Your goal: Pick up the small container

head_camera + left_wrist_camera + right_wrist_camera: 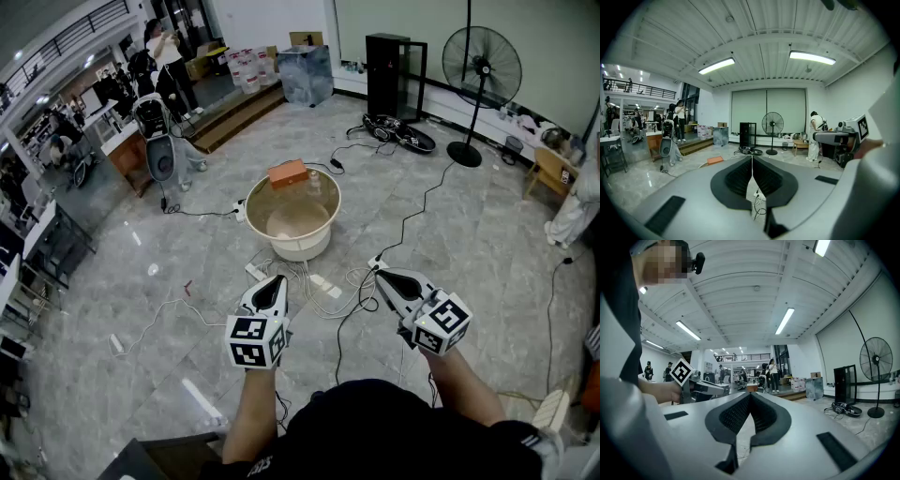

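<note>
Head view, starting at your left: a person (167,52) stands far off by the step, well apart from you. Your left gripper (273,284) hovers above the floor with its jaws pressed together and nothing between them. Ahead, between your two grippers, a round cream table (298,248) stands on the grey floor. An orange box (288,173) lies at its far edge. Just right of the box is the small container (316,182), clear and hard to make out. Loose cables (323,291) sprawl between you and the table. In the left gripper view, the gripper's own body hides the table, leaving only the box in sight. Your right gripper (386,277) is likewise closed and empty, well short of the table. Farther right stand a black cabinet (387,75) and a fan (481,67). A second person (572,202) is cut off by the right edge.
</note>
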Available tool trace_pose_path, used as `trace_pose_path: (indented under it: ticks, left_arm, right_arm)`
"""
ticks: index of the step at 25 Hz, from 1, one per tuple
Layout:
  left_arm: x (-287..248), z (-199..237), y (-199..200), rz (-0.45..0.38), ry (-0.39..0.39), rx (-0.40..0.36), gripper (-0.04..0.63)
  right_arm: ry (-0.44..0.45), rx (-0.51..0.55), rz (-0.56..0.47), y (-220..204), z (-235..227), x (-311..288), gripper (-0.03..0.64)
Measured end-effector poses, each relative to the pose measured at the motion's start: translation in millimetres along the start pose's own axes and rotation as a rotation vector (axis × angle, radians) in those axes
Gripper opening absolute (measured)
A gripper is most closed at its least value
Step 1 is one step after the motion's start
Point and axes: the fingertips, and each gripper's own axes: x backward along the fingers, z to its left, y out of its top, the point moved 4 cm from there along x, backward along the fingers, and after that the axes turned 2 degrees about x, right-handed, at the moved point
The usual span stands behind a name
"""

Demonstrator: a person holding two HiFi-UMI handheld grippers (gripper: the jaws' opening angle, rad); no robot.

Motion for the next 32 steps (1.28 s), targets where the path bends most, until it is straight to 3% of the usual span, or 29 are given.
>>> trace_pose_path:
  ticks: [6,13,20,32]
  left_arm:
    - [-14.0,-17.0,-3.2,0.006,0.001,-0.001,0.020]
    - [-37.4,-53.8,-4.6,0.016,-0.009,-0.005,0.020]
    - [-63.0,-86.2,-24.3,0.062,-0.026,0.018,0.020]
    - [-147.5,-41.3,-37.3,0.117,-0.035,0.077,0.020]
  right_arm:
    - [0.003,-0.014,-0.009,-8.0,-12.6,16.7,0.012]
    - [-0.083,-0.058,-0.020,-16.2,-52.5,63.5,0.012]
    - [-0.023,-0.129,0.021,-58.4,-66.6,84.6,0.012]
    - [0.000,-0.177,0.097,-81.3,-125.0,27.8,0.014]
